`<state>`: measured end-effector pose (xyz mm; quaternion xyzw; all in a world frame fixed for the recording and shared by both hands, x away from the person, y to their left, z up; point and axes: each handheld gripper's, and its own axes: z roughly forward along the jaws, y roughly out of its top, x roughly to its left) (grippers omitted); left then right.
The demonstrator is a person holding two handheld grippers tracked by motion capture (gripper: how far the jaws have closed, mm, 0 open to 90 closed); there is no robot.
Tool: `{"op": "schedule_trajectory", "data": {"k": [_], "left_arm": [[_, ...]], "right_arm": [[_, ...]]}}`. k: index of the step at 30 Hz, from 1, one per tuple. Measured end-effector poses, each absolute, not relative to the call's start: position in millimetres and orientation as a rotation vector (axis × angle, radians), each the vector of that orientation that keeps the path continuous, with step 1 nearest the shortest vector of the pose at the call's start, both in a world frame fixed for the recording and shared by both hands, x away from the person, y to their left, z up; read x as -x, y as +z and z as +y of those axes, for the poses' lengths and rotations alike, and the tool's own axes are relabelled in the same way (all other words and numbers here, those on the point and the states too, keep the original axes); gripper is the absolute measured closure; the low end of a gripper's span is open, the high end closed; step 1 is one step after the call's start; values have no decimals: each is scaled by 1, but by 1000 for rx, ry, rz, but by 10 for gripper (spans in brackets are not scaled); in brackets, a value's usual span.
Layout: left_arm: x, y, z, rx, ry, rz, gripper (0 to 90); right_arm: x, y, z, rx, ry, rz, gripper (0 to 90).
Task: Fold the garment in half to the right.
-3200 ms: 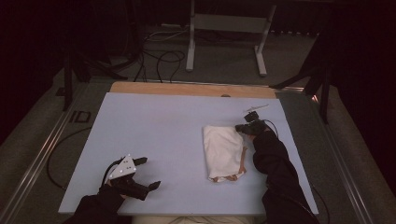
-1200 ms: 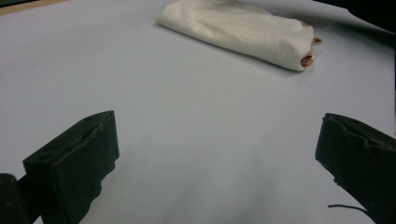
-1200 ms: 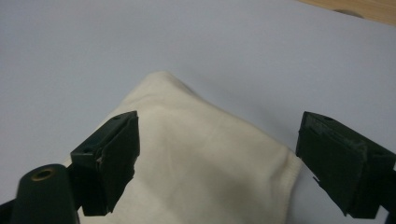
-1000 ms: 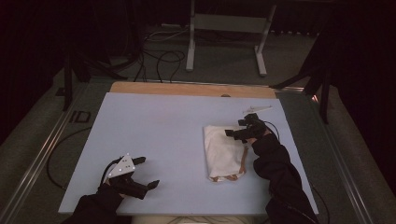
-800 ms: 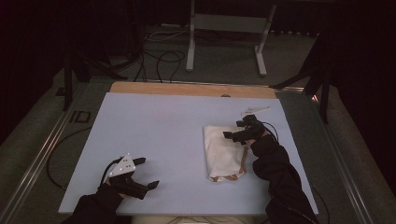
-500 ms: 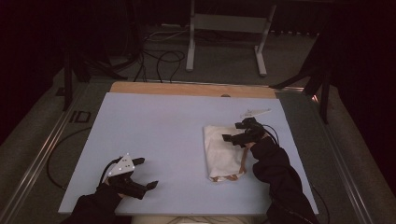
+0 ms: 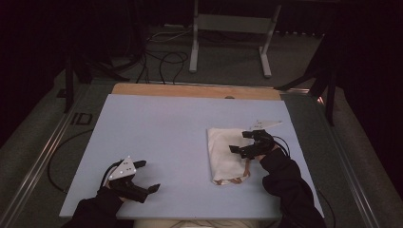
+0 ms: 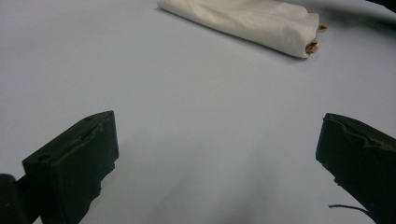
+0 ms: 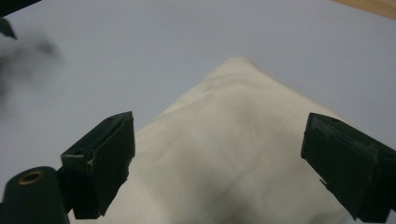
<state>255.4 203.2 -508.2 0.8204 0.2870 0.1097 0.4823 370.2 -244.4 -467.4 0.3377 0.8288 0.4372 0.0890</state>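
Observation:
A folded cream cloth (image 7: 224, 152) with a brown trim at its near end lies on the right half of the pale blue table top (image 7: 161, 128). My right gripper (image 7: 240, 141) hovers over the cloth's right side, open, jaws spread wide with nothing between them. In the right gripper view the cloth (image 9: 243, 154) spreads below the open gripper (image 9: 229, 161). My left gripper (image 7: 147, 175) rests near the front left of the table, open and empty. In the left gripper view the gripper (image 8: 217, 163) points across bare table toward the cloth (image 8: 247, 21) farther off.
A wooden strip (image 7: 195, 90) borders the table's far edge. Beyond it stands a metal frame (image 7: 228, 28) with cables on the floor. Metal rails (image 7: 38, 156) run along the left side, and a cable trails from each gripper.
My right gripper has moved from the cloth's far right corner toward me and left, over the cloth, and its jaws have spread. The left gripper has barely shifted.

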Motion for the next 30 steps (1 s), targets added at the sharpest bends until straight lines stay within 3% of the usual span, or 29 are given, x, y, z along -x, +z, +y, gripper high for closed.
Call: {"op": "schedule_trajectory", "data": {"k": [30], "left_arm": [[-255,-508,208,-1996,289,716,3]], "right_arm": [[-298,-495,-279,-927,1332,2463,94]]}}
